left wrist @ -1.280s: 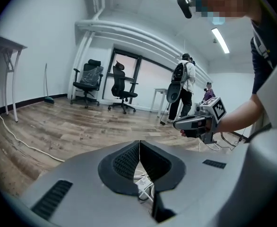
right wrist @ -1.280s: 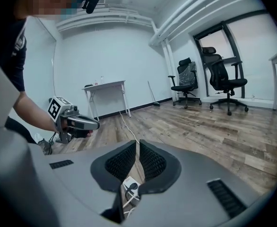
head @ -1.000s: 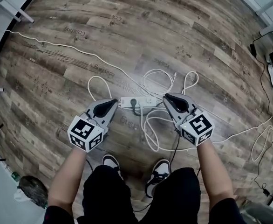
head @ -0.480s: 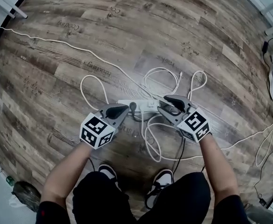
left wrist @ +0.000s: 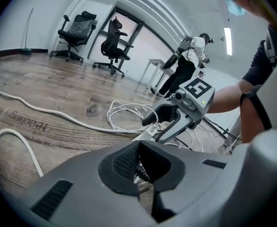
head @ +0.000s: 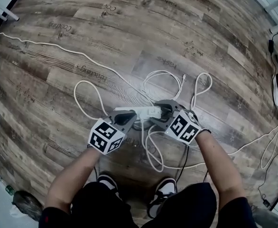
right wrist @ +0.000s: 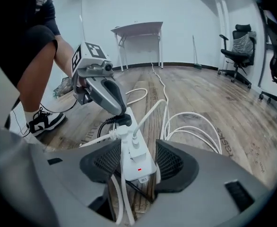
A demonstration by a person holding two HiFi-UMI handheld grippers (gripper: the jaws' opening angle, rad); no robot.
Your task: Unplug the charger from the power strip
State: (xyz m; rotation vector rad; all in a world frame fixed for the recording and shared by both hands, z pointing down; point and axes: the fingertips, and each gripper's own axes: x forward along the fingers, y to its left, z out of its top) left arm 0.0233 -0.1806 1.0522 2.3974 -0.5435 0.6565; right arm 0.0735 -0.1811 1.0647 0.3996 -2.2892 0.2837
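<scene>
Currently: right tool (right wrist: 137, 162), jaws just opened, released, straddling the end of 1 white power strip (right wrist: 134, 150); left tool (left wrist: 139, 162) clenched, tip at black plug (right wrist: 121, 120); floor (left wrist: 25, 122) print reads "teaching".

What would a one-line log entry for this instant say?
step: reach, charger still plugged in | right gripper: jaws just opened, astride power strip end, not pressing | left gripper: shut, tip by black plug

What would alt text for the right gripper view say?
The right claw, its jaws just opened, straddles the near end of a white power strip on a wooden floor, not gripping it. A white charger is plugged in, and the left claw points at a black plug beyond.
</scene>
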